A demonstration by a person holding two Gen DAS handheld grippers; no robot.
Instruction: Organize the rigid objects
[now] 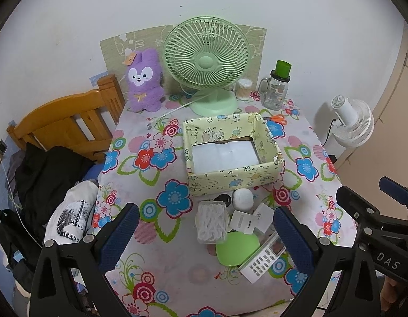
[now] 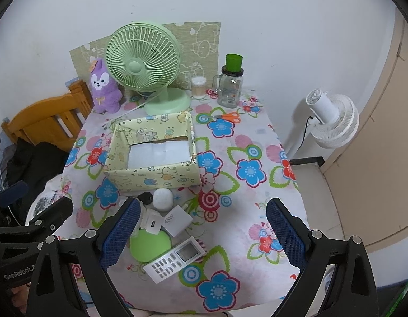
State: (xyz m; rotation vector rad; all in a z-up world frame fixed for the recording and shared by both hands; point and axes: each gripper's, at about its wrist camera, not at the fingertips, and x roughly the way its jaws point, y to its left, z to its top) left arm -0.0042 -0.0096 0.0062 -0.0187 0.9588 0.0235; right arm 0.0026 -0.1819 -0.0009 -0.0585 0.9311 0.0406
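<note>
Box of pale yellow cartoon-printed card [image 1: 231, 177], open-topped, sits mid-table on the flowered tablecloth [image 1: 161, 274]; a white sheet lines its floor. It serves as landmark.

Clustered just in front of the box's near wall:
- small white round-topped gadget [image 1: 243, 197], closest to the wall, with a black plug [image 2: 145, 197] beside it
- clear plastic case of white looped pieces [image 1: 211, 223], in front of the box, toward its left corner
- two white charger cubes [image 2: 165, 222] touching each other, one marked 45W
- flat green rounded lid-like case [image 1: 237, 248], farther from the box, partly under the chargers
- white remote control with grey keys [image 2: 174, 259], farthest from the box, lying diagonally against the green case

Behind the box: mint-green desk fan [image 1: 206, 60], purple plush rabbit [image 1: 144, 80], cotton-swab tub [image 2: 198, 87], glass handled jar with a green cup on top [image 2: 231, 83]. Orange-handled scissors [image 2: 226, 117] lie behind the box's right corner.

Left gripper [image 1: 206, 237] hangs above the cluster, blue pads spread wide, gripping nothing. Right gripper [image 2: 204, 233] likewise spread wide and empty, hanging in front of the box, right of the cluster; its left pad overlaps the cluster's edge in view.
</note>
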